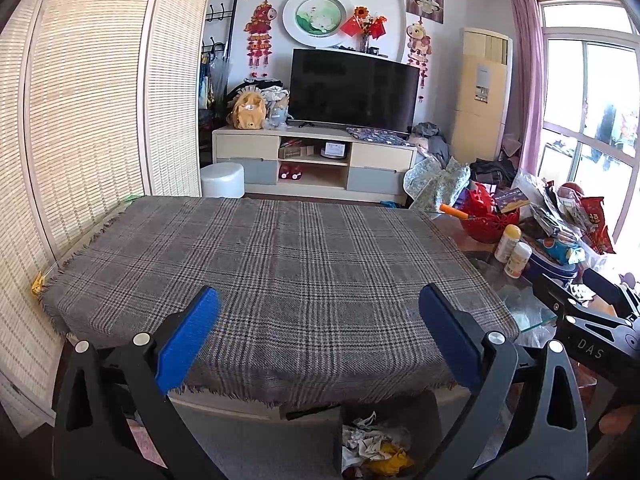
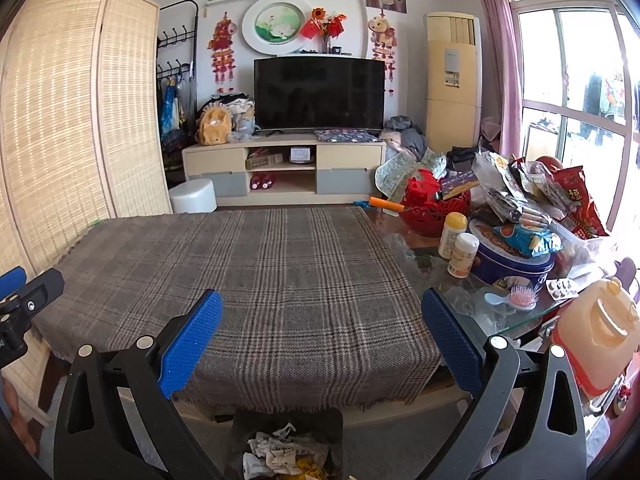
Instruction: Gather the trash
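A dark bin [image 1: 376, 440] [image 2: 288, 452] stands on the floor below the table's near edge, holding crumpled white paper and yellow scraps. My left gripper [image 1: 320, 312] hangs open above the near edge of the plaid tablecloth [image 1: 272, 264], with nothing between its blue pads. My right gripper [image 2: 322, 316] is open too, likewise over the plaid tablecloth [image 2: 248, 272]. In the left wrist view the right gripper's black body [image 1: 592, 328] shows at the right edge. The left gripper's tip [image 2: 24, 300] shows at the left edge of the right wrist view. No loose trash lies on the cloth.
A glass table part [image 2: 460, 292] to the right carries two white bottles [image 2: 460, 244], a blue tin [image 2: 512, 260], snack bags [image 2: 560, 196], a red basket [image 2: 436, 204], a pink hairbrush [image 2: 520, 296] and a yellowish jug [image 2: 600, 336]. A woven screen [image 1: 80, 100] flanks the left. A TV stand [image 1: 316, 156] is behind.
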`<state>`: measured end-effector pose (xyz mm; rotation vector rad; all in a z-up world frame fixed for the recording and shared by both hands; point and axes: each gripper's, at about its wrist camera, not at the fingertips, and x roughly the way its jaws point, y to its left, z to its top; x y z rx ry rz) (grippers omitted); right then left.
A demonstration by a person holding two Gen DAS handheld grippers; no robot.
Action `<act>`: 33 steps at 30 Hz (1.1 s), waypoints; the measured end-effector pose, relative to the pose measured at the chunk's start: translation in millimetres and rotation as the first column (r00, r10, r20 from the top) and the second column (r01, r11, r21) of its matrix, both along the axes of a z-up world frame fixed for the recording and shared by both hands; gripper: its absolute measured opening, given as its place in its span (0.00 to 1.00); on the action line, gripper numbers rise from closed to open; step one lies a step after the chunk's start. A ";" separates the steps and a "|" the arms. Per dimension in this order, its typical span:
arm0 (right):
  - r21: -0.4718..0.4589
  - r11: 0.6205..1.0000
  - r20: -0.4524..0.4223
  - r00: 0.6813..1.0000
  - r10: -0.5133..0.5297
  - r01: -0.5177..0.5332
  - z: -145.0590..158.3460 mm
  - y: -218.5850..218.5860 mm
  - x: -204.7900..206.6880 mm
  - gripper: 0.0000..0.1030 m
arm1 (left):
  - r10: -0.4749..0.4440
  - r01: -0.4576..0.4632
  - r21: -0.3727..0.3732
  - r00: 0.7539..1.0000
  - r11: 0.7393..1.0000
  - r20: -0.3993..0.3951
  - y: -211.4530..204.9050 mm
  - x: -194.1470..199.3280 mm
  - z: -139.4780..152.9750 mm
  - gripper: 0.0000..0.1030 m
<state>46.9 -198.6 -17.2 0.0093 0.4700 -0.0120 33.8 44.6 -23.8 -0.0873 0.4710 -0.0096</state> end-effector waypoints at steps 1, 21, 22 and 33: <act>-0.003 1.000 -0.004 1.000 0.003 -0.003 -2.6 3.5 6.0 0.97 | 0.010 -0.010 -0.001 1.000 1.000 -0.006 4.4 6.7 -2.8 0.92; 0.014 0.970 -0.125 0.962 0.243 -0.243 -74.7 175.0 187.6 0.97 | 0.176 -0.181 -0.041 0.978 0.983 -0.110 141.4 148.2 -75.3 0.92; 0.017 0.968 -0.124 0.960 0.250 -0.250 -77.5 186.0 196.0 0.97 | 0.212 -0.216 -0.022 0.970 0.976 -0.122 152.9 158.6 -82.0 0.92; 0.010 0.970 -0.236 0.942 0.239 -0.244 -121.4 244.0 260.2 0.97 | 0.321 -0.316 0.055 0.930 0.947 -0.181 208.9 206.2 -108.1 0.92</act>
